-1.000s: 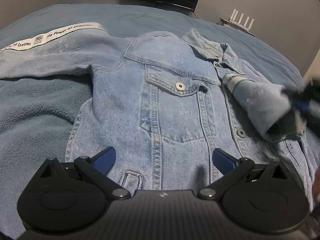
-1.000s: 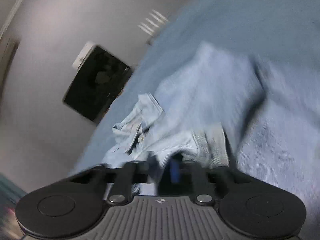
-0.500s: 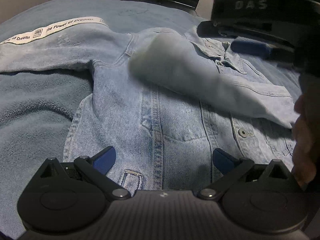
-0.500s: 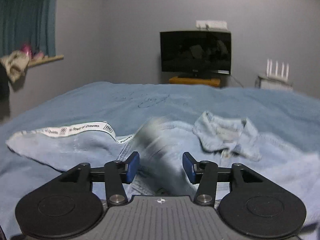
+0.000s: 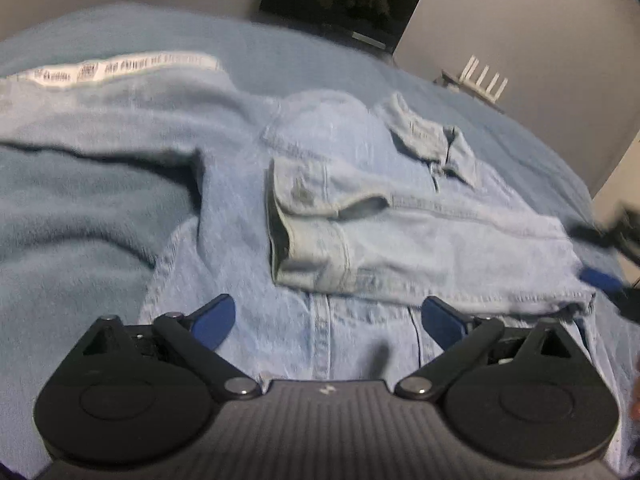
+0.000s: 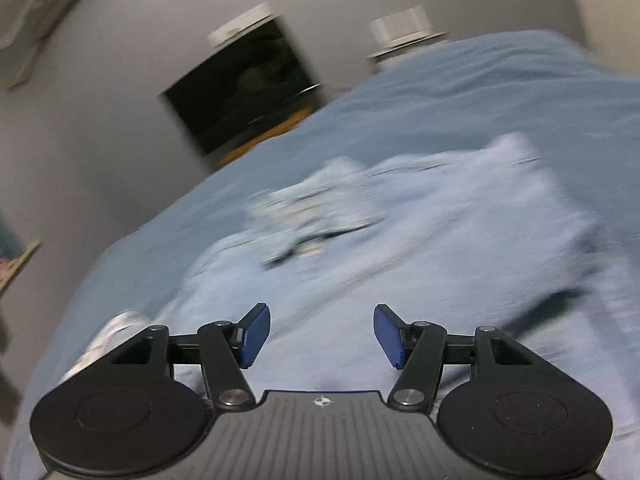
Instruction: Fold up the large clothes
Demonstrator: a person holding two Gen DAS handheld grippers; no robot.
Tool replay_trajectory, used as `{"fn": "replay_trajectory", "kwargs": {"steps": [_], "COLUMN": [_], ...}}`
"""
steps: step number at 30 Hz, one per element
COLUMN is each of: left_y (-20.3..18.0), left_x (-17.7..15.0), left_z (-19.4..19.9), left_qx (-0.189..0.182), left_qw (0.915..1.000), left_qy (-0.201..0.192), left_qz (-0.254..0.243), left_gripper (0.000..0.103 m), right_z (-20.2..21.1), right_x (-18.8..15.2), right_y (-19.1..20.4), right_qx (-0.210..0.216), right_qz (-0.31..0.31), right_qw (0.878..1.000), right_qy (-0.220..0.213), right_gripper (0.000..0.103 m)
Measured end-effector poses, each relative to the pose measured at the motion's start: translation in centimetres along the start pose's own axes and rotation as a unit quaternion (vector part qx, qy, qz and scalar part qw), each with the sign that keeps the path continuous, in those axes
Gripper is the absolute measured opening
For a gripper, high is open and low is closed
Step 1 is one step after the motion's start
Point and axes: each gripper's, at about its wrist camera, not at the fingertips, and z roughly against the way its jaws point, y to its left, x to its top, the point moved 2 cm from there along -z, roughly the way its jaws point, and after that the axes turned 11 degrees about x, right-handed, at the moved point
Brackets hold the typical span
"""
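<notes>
A light blue denim jacket [image 5: 328,336] lies front up on the bed. One sleeve [image 5: 400,240] is folded across its chest, cuff toward the left. The other sleeve [image 5: 100,112], with a white printed stripe, stretches out to the far left. My left gripper [image 5: 326,320] is open and empty, hovering over the jacket's lower front. My right gripper [image 6: 320,336] is open and empty above the jacket [image 6: 400,248]; it also shows in the left wrist view [image 5: 604,264] at the right edge, by the folded sleeve's shoulder end. The right wrist view is blurred.
A blue fleece blanket [image 5: 72,232] covers the bed under the jacket. A dark TV [image 5: 340,0] and a white router [image 5: 480,80] stand at the far wall beyond the bed.
The right gripper carried the sleeve across the jacket's chest, opened and let it go, then drew back to the right. The sleeve now lies flat. The left gripper stayed open over the hem.
</notes>
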Motion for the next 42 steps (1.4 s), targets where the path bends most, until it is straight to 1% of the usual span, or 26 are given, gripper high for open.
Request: {"fn": "replay_trajectory", "kwargs": {"steps": [1,3,4,6,8,11,13,15,16,18,20,22,23,25,28,29,30,31,32,33,34,35,37,39,41,42], "left_y": [-0.1,-0.6,-0.9,-1.3,-1.6,-1.8,-2.2,-2.3,-2.1,-1.4,-0.8,-0.7,-0.7,-0.7,-0.6,-0.6,-0.6,-0.6,-0.6,-0.7,-0.7,-0.6,-0.2,0.8,2.7,3.9], "left_x": [0.2,0.5,0.6,0.9,1.1,1.1,1.1,0.9,0.9,0.8,0.7,0.7,0.6,0.6,0.7,0.7,0.8,0.8,0.9,1.0,1.2,1.4,2.2,3.3,4.4,4.9], "left_z": [0.1,0.2,0.3,0.1,-0.2,-0.4,-0.6,-1.1,-1.6,-2.4,-2.9,-3.1,-3.2,-3.4,-3.3,-3.3,-3.3,-3.2,-3.2,-3.0,-2.8,-2.5,-1.6,-0.6,0.1,0.2], "left_qx": [0.002,0.011,0.014,0.022,0.029,0.044,0.066,0.099,0.107,0.106,0.101,0.102,0.103,0.102,0.101,0.101,0.101,0.101,0.102,0.102,0.102,0.101,0.103,0.105,0.115,0.121], "left_qw": [0.9999,0.9988,0.9978,0.9954,0.9932,0.9916,0.9886,0.9846,0.9846,0.9877,0.9898,0.9898,0.9896,0.9898,0.9904,0.9903,0.9903,0.9902,0.9902,0.9901,0.9900,0.9898,0.9895,0.9888,0.9869,0.9863], "left_qy": [-0.013,-0.035,-0.048,-0.070,-0.084,-0.093,-0.094,-0.087,-0.077,-0.053,-0.044,-0.042,-0.041,-0.040,-0.038,-0.038,-0.038,-0.038,-0.039,-0.040,-0.044,-0.051,-0.069,-0.092,-0.113,-0.111], "left_qz": [-0.009,-0.031,-0.043,-0.062,-0.074,-0.078,-0.097,-0.115,-0.114,-0.102,-0.091,-0.090,-0.092,-0.091,-0.087,-0.087,-0.087,-0.088,-0.088,-0.088,-0.087,-0.085,-0.075,-0.052,-0.014,0.007], "left_gripper": [0.093,0.083,0.081,0.073,0.067,0.066,0.066,0.066,0.066,0.066,0.066,0.068,0.068,0.069,0.069,0.069,0.069,0.069,0.069,0.070,0.070,0.070,0.075,0.091,0.093,0.093], "right_z": [0.9,3.3,4.1,5.0,5.2,4.5,3.1,1.4,0.9,-0.1,-1.1,-2.1,-2.7,-3.0,-2.9,-2.6,-2.3,-1.8,-1.4,-1.1,-0.8,-0.5,-0.4,-0.3,-0.6,-0.9], "right_x": [0.5,1.3,1.5,1.6,1.5,1.2,1.0,0.8,0.8,0.8,0.8,0.6,0.5,0.4,0.6,0.8,0.9,1.0,0.9,0.8,0.6,0.3,-0.2,-1.0,-2.0,-2.5], "right_y": [-1.3,-4.2,-5.5,-7.7,-9.6,-10.7,-9.6,-7.6,-7.0,-6.3,-6.3,-7.1,-8.2,-9.4,-9.2,-8.8,-8.6,-8.4,-8.1,-7.9,-7.5,-7.0,-5.8,-4.5,-3.4,-2.9], "right_qx": [-0.017,-0.054,-0.068,-0.087,-0.092,-0.065,-0.060,-0.072,-0.072,-0.077,-0.096,-0.132,-0.142,-0.123,-0.122,-0.119,-0.113,-0.107,-0.099,-0.086,-0.065,-0.046,-0.029,-0.015,-0.006,-0.007], "right_qz": [-0.001,0.004,0.008,0.009,-0.004,-0.022,0.028,0.097,0.121,0.150,0.171,0.176,0.162,0.126,0.122,0.115,0.103,0.088,0.071,0.054,0.039,0.032,0.041,0.068,0.107,0.131], "right_qw": [1.000,0.998,0.997,0.996,0.995,0.997,0.997,0.992,0.989,0.985,0.980,0.976,0.977,0.984,0.985,0.986,0.988,0.989,0.990,0.992,0.994,0.994,0.994,0.993,0.990,0.987], "right_qy": [-0.011,-0.026,-0.027,-0.026,-0.033,-0.042,-0.040,-0.037,-0.038,-0.037,-0.027,-0.008,0.005,-0.004,-0.014,-0.025,-0.037,-0.051,-0.065,-0.077,-0.085,-0.090,-0.094,-0.097,-0.093,-0.088], "right_gripper": [0.061,0.062,0.062,0.061,0.060,0.059,0.059,0.059,0.059,0.057,0.057,0.052,0.051,0.048,0.049,0.050,0.057,0.067,0.074,0.085,0.091,0.091,0.094,0.097,0.097,0.097]}}
